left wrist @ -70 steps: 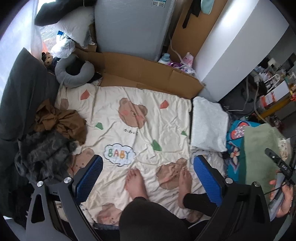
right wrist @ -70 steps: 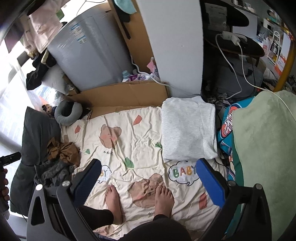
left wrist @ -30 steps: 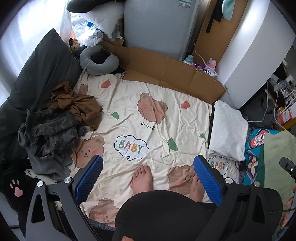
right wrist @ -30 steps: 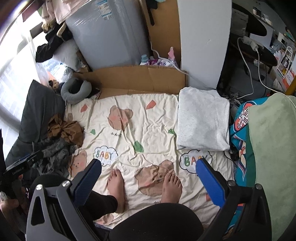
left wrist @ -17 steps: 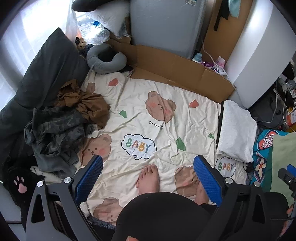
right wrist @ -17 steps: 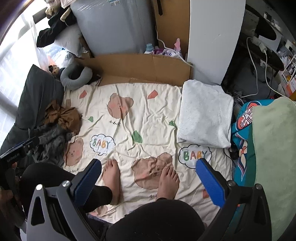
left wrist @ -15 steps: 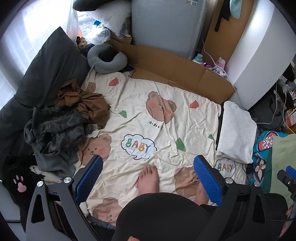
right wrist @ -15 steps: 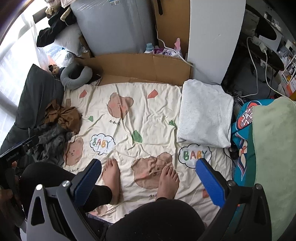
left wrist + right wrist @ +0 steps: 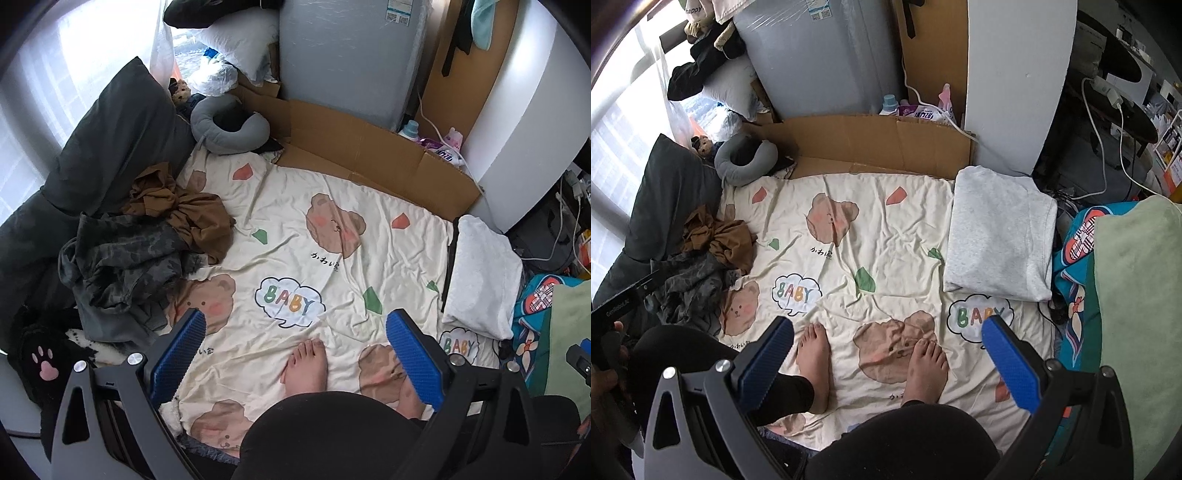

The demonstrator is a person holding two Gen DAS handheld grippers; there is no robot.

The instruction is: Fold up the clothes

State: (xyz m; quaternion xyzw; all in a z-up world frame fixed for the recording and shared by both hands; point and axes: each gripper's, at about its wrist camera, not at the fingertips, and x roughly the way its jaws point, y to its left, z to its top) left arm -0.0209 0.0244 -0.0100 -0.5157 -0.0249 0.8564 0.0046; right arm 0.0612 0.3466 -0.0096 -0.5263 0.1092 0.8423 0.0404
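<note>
While both hang above the blanket (image 9: 295,236), left claw (image 9: 295,354) and right claw (image 9: 886,358) gape wide (gripping nothing).

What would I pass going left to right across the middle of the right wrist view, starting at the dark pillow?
Dark pillow → crumpled brown garment → bear-print blanket → folded grey garment → teal patterned fabric → green blanket.
</note>
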